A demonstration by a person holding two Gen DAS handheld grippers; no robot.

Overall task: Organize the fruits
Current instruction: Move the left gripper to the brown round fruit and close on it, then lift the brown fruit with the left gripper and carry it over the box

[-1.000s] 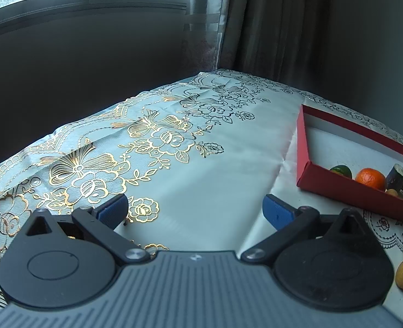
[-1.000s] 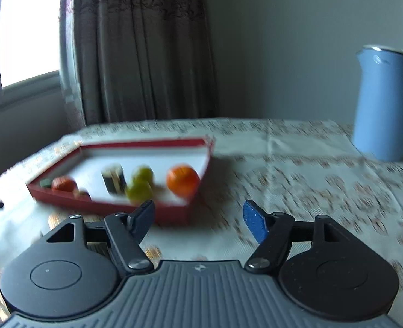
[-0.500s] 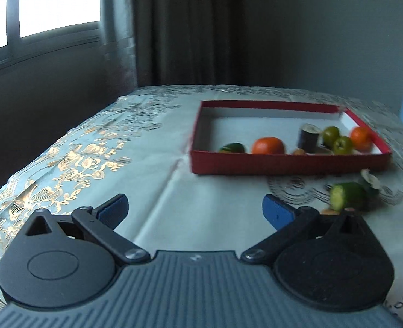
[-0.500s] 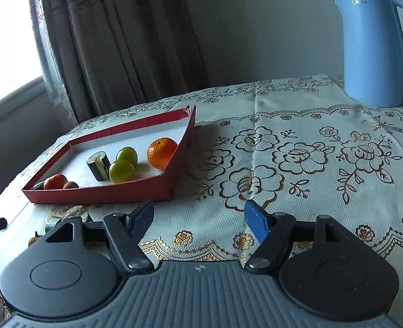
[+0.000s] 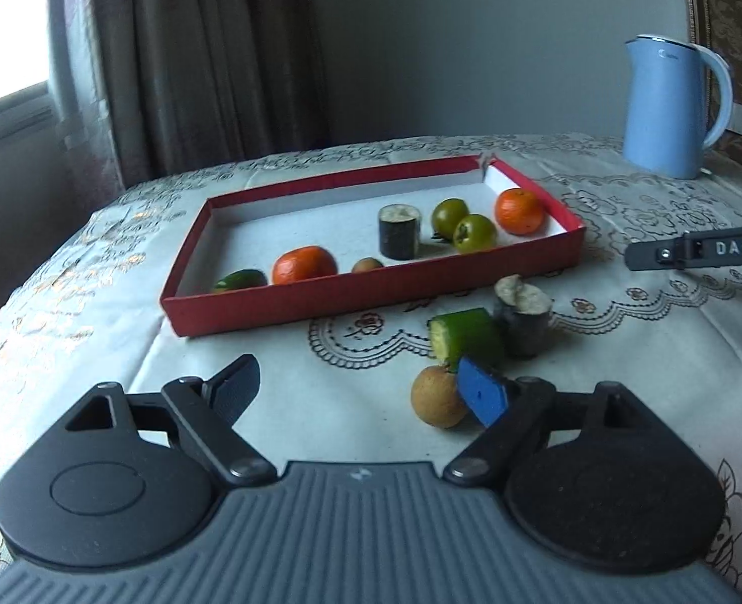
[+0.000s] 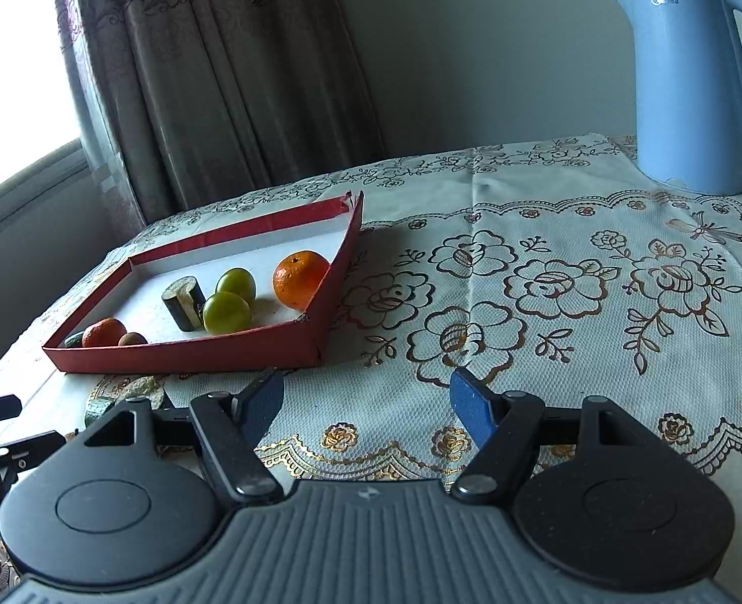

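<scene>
Beside left gripper [image 5: 358, 392]: brown fruit [image 5: 433, 400]

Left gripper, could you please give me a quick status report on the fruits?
Left gripper closing, nothing between pads; right gripper open, empty. Three pieces outside red tray; brown fruit nearest, by right finger. Path clear.
</scene>
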